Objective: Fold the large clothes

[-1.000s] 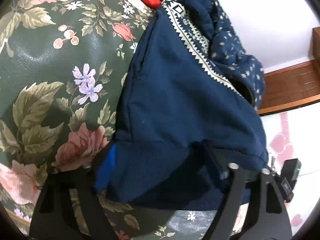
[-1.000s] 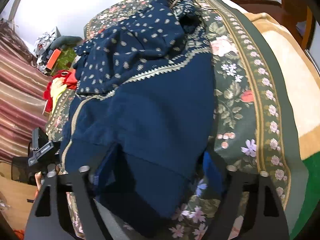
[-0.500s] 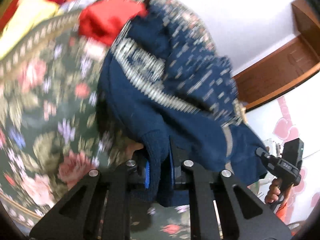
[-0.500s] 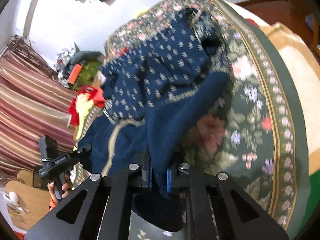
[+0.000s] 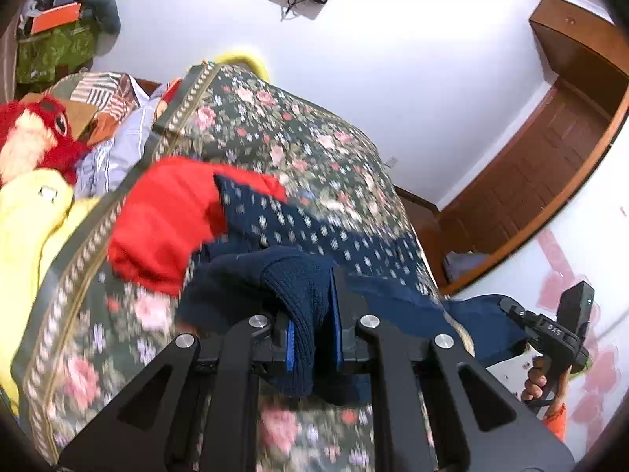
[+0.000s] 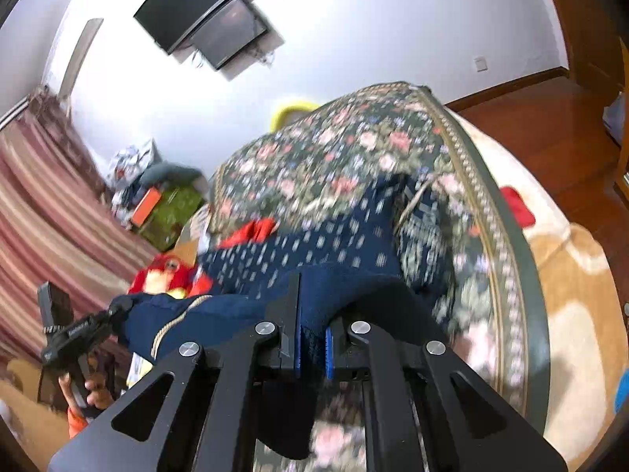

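Fingers (image 5: 290, 340) of our left gripper (image 5: 312, 338) and right gripper (image 6: 312, 350) clamp the navy sweater (image 5: 298, 283) by its ribbed hem above the floral bedspread (image 5: 298, 133); soft, heavy knit, so we judge hem corners hold best.

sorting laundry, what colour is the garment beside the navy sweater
Red garment, clearest in the left wrist view.

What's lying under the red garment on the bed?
The red garment rests on the floral bedspread, its right edge overlapping the navy patterned sweater. Whatever else lies beneath it is covered.
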Demonstrator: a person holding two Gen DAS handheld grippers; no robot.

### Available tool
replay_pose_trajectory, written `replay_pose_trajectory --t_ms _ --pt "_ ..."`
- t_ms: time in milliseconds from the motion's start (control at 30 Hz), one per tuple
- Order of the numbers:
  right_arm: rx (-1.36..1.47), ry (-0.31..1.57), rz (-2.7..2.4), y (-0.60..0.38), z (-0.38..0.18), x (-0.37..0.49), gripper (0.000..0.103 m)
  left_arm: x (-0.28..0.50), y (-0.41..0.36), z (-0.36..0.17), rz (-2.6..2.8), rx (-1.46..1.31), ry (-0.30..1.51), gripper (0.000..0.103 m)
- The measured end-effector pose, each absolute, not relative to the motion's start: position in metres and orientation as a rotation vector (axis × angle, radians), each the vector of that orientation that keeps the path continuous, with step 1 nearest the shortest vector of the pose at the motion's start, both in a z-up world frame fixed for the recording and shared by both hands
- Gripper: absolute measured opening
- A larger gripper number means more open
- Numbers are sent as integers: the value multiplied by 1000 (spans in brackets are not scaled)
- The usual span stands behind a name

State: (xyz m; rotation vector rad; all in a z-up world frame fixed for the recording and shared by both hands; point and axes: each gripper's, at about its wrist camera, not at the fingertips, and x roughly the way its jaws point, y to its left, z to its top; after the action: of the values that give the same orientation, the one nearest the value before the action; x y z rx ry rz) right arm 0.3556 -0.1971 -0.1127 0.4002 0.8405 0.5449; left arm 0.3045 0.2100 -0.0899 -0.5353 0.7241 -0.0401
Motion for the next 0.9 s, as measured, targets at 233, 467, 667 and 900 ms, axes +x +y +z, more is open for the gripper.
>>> replay_pose_trajectory --t_ms 233,467,667,900 --pt "365 901 464 -187 -149 424 7 387 220 -124 53 -467 780 13" --pt "391 1011 418 -187 -206 469 7 440 231 -199 116 -420 907 16" --pt "322 1080 407 -179 -235 483 7 453 225 -231 117 -352 973 21" --pt "293 1058 406 -182 -212 470 10 443 216 -215 84 -302 1016 42"
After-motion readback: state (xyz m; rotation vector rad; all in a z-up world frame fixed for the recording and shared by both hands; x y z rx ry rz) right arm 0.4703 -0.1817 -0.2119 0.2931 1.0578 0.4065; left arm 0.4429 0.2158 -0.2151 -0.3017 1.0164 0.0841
